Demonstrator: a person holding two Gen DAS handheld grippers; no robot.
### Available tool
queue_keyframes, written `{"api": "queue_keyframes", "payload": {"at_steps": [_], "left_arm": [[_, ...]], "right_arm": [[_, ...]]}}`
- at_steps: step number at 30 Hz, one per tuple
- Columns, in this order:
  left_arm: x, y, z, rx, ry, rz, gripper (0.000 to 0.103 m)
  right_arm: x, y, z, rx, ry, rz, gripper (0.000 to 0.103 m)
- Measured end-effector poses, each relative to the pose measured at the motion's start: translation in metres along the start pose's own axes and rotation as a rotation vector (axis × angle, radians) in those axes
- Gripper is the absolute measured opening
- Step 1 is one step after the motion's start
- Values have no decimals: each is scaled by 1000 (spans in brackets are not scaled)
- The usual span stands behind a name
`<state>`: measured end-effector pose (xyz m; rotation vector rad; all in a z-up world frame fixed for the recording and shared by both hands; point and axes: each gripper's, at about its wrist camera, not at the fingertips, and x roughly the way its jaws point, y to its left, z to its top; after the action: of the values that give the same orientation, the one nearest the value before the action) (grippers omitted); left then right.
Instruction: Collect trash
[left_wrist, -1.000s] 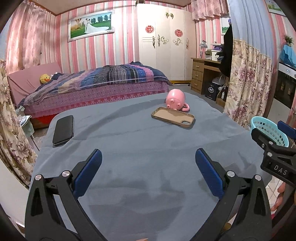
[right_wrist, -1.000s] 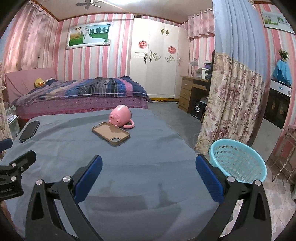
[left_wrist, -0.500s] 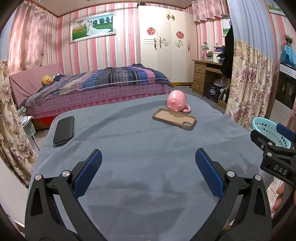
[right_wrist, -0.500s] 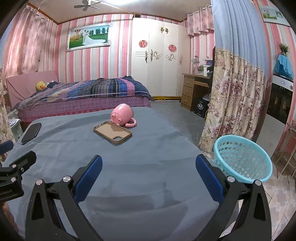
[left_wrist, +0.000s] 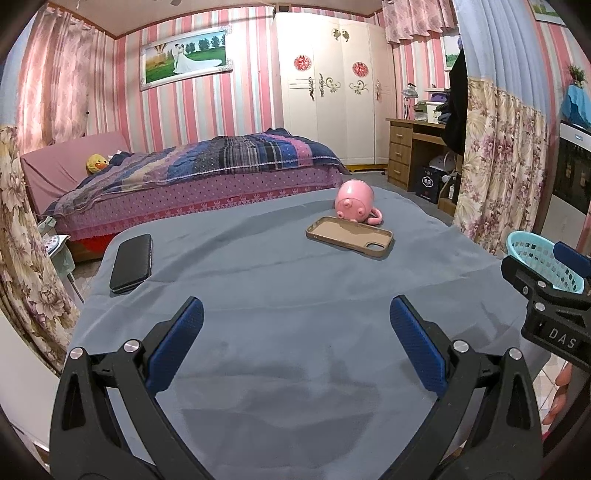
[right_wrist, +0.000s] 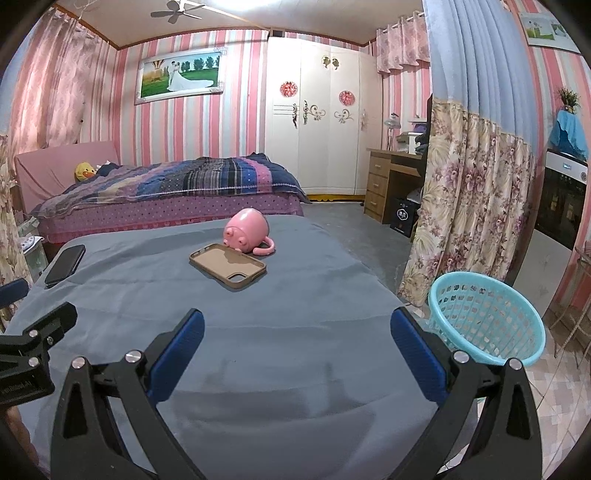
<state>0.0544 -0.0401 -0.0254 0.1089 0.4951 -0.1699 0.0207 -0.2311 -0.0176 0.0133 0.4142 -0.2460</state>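
Fingers of left gripper (left_wrist: 295, 325) and right gripper (right_wrist: 297, 325) spread wide, empty, textured blue pads. One perforated plastic basket (right_wrist: 487, 317) at 3 o'clock; one rounded pink mug (right_wrist: 246, 230), one tan phone case (right_wrist: 227, 266) at 12.

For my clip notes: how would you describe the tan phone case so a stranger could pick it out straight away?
Start from the grey-blue cloth covering the table. Toward its far end lies a pink pig-faced mug tipped on its side; the tan phone case lies flat just in front of it, hollow side up. Unlike the black phone at the cloth's left edge, it is empty, with a camera cutout.
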Motion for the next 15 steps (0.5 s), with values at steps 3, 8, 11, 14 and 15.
{"api": "queue_keyframes", "payload": {"at_steps": [3, 8, 11, 14, 15], "left_arm": [[-1, 0, 1, -2, -3, 2, 98], [-2, 0, 2, -3, -8, 5, 98], [-4, 0, 2, -5, -13, 3, 98], [-4, 0, 2, -6, -14, 3, 98], [-4, 0, 2, -5, -14, 3, 98]], "right_arm": [[0, 0, 0, 3, 2, 4, 98], [0, 0, 0, 3, 0, 1, 98], [-1, 0, 1, 4, -4, -1, 98], [-3, 0, 2, 4, -9, -3, 98], [-2, 1, 3, 3, -10, -3, 98]]}}
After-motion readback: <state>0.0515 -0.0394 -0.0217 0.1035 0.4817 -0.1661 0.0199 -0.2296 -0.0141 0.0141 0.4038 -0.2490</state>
